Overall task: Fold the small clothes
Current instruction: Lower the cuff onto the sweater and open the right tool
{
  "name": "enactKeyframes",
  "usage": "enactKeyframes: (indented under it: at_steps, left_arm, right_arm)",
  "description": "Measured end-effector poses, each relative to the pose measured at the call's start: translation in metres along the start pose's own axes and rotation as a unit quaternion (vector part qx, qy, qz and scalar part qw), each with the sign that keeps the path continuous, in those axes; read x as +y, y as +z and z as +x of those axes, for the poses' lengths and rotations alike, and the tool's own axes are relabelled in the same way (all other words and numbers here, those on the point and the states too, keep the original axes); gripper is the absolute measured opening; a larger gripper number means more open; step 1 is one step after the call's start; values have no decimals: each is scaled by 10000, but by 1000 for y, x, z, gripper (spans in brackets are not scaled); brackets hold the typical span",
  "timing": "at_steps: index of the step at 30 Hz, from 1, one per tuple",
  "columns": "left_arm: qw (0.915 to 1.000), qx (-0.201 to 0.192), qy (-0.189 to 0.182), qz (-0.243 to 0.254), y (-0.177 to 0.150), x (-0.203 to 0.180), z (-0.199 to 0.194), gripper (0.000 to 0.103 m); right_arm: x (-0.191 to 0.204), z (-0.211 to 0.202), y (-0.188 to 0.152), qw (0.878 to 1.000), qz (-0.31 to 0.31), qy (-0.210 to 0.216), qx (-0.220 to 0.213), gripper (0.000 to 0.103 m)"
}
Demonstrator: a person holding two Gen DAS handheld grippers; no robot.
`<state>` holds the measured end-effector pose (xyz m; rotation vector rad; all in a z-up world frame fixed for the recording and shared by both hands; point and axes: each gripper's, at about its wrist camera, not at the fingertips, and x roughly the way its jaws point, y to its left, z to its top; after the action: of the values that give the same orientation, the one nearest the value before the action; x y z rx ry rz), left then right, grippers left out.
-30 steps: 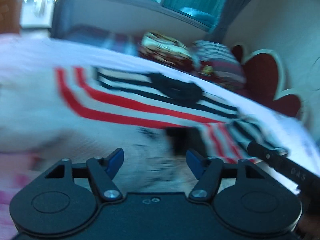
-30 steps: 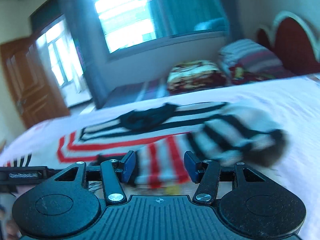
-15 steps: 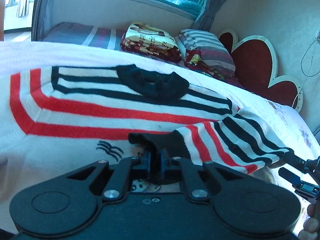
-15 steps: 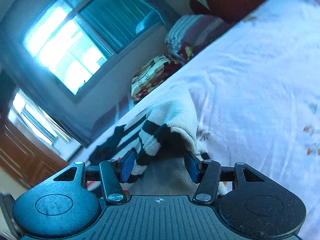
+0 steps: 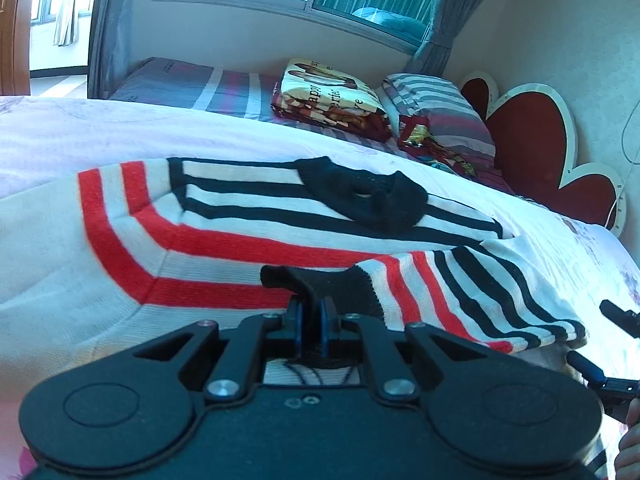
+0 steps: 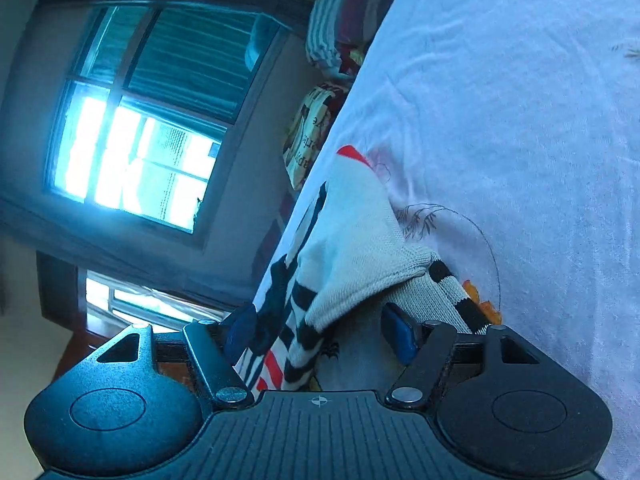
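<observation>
Left wrist view: a small striped sweater (image 5: pixel 248 240), banded in red, white and navy, is seen spread flat on the pale bedsheet (image 5: pixel 80 132), its dark collar (image 5: pixel 372 200) toward the far side. One sleeve (image 5: pixel 460 296) has been brought across the near right of the body, and its dark cuff (image 5: pixel 316 284) is pinched between the closed pads of the left gripper (image 5: pixel 311 320); a second ago these jaws stood apart with nothing between them, so the cuff has only just been taken. At the right edge the right gripper (image 5: pixel 600 344) is glimpsed beside the sleeve's fold. In the right wrist view, which has been rolled strongly to one side since a second ago, the folded shoulder of the sweater (image 6: pixel 352 256) lies between the blue pads (image 6: pixel 400 336) of the right gripper (image 6: pixel 320 332), but is not pressed by them: the jaws are opening and the cloth is being let go. It is judged that the sleeve fold is nearly settled, with the cuff's laying-down by the left gripper remaining, and the far left sleeve not yet folded. Folded bedding (image 5: pixel 332 96) is stacked well beyond, untouched.
</observation>
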<state>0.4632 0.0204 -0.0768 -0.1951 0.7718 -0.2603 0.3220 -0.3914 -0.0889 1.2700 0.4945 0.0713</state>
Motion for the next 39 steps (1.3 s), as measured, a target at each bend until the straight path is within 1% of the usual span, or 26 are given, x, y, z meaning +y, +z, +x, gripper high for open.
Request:
enactKeyframes:
  at_steps: [5,8,9,10,11,12,13,15,17,18,19,20,21,25,26,27,28,29,30,31,32,33,34,36,38,39]
  left_arm:
    - [10000,-33,28,38,2,5,2,8]
    - [10000,-46,30,78,6,5,4,8]
    - [9999,-36,37,105,7,5,5,8]
    - [9999,-22,41,129,8,5,8,8]
    - [9999,7,45,155,9,5,9,7]
    - [9999,25,27,168,11,5,11,7]
    - [9998,20,16,183,13,5,11,7]
    - [9989,-437,-38,192,15,3,-3,6]
    - [9949,-907,-64,439,15,-4,-17,6]
    - [9943,-908,-27,550,13,-6,-17,7]
    - [9952,-729,69,653,10,-8,-10,7]
    - [9962,-439,255,707,6,-7,0,6]
    - [9971,-196,342,653,2,-4,9,6]
    - [9978,-124,382,520,-8,2,12,6]
    - [9977,-132,393,529,-8,1,13,6]
    - [9976,-127,394,554,-8,1,13,7]
    - [9975,-108,378,581,-9,2,14,9]
    - [9973,-95,374,626,-8,2,14,17]
    - [9968,-106,419,675,-7,2,12,36]
    - [9963,-157,436,723,-7,4,9,50]
    - [9959,-264,426,757,-7,5,6,74]
    - [9953,-398,419,771,-7,6,2,75]
    - [9955,-432,363,757,-6,6,1,70]
    - [9971,-272,276,648,-1,7,7,49]
    - [9982,-112,226,536,3,7,15,39]
    - [9986,-57,223,467,5,8,19,38]
  right_arm:
    - [-5,-1,11,9998,155,-39,-144,69]
    - [-4,6,19,9995,87,-293,-95,68]
    - [-2,8,20,9992,-6,-395,-28,54]
    - [1,11,19,9982,-185,-571,12,30]
    - [6,19,14,9954,-480,-826,54,19]
    - [10,19,15,9926,-694,-996,73,12]
    - [12,18,14,9904,-850,-1090,60,12]
    - [18,9,7,9873,-1168,-1076,-91,11]
    - [28,2,-2,9799,-1649,-1092,-265,11]
    - [33,4,-9,9717,-1985,-1245,-294,11]
    - [33,10,-15,9638,-2177,-1532,-174,10]
    - [28,16,-20,9623,-2132,-1687,-39,10]
    - [24,14,-29,9648,-2063,-1629,-89,10]
    - [26,8,-27,9664,-2000,-1611,65,12]
    - [26,7,-25,9671,-1993,-1574,132,16]
    - [25,1,-23,9683,-1981,-1509,199,26]
    - [24,-3,-21,9700,-1961,-1414,263,46]
    - [27,-4,-18,9714,-1955,-1309,332,55]
    - [31,-12,-20,9715,-2017,-1200,330,67]
    - [37,-21,-19,9694,-2158,-1150,235,67]
    - [48,-15,-14,9649,-2352,-1159,149,67]
    - [52,-17,-11,9616,-2482,-1165,87,67]
    - [55,-15,-5,9598,-2567,-1138,22,67]
    - [60,2,11,9581,-2669,-1039,-17,65]
    - [65,30,28,9521,-2863,-1076,7,50]
    - [65,43,35,9511,-2894,-1081,49,50]
